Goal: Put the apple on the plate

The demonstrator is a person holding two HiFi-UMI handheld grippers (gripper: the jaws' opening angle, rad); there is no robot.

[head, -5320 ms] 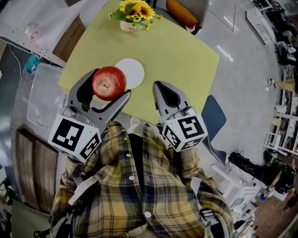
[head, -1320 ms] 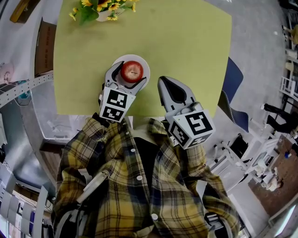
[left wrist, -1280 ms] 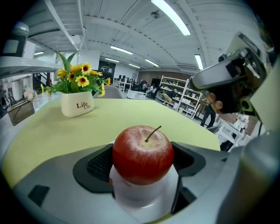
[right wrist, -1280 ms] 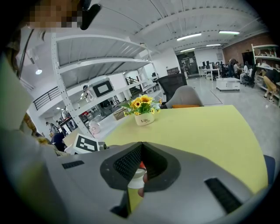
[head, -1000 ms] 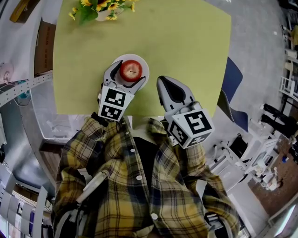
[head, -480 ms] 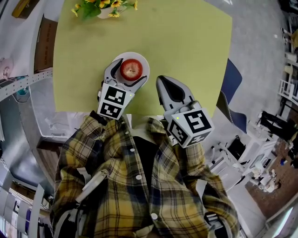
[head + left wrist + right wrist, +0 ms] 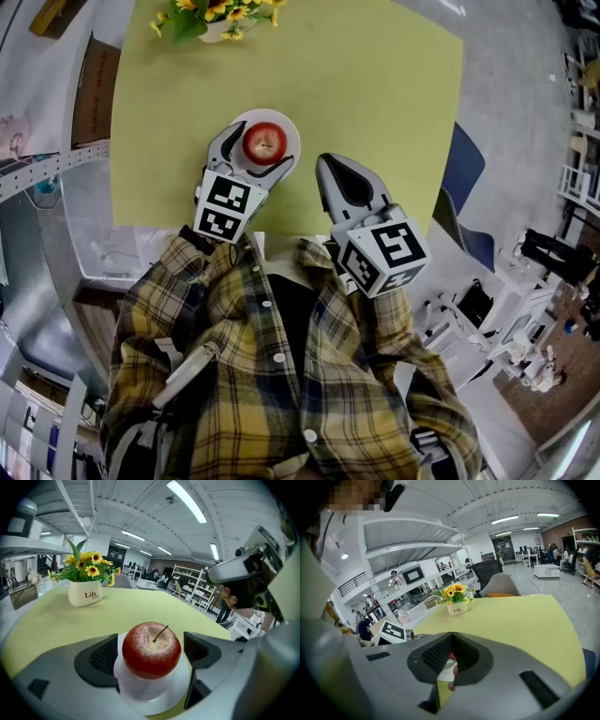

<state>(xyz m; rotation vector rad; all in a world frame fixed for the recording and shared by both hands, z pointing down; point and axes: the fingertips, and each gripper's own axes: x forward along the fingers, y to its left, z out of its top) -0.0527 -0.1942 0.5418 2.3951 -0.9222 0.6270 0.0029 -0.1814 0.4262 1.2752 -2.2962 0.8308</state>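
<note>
One apple (image 7: 265, 142), one plate (image 7: 290, 139), near-left. The left gripper (image 7: 260, 148) had it in the air five seconds back, now it's on the plate, jaws apart either side. Right gripper (image 7: 328, 166) pinched together, empty.

Big open workshop-type room, kind of half office, half warehouse. White ribbed ceiling (image 7: 140, 513) with long strip lights (image 7: 186, 501), so it's pretty bright everywhere. The floor (image 7: 525, 112) is glossy grey. The worktop (image 7: 375, 94) is a plain yellow-green square with a white pot of sunflowers (image 7: 85, 592) at its far edge. A blue chair (image 7: 466, 187) is tucked at one side and a grey chair with an orange cushion (image 7: 504, 583) sits at the far side. There's white metal racking (image 7: 412, 548) along one side and more white shelves (image 7: 192, 585) further back. A brick wall (image 7: 562, 529) closes off the far end, and a clear plastic tub (image 7: 94, 248) sits on the floor beside the worktop.
</note>
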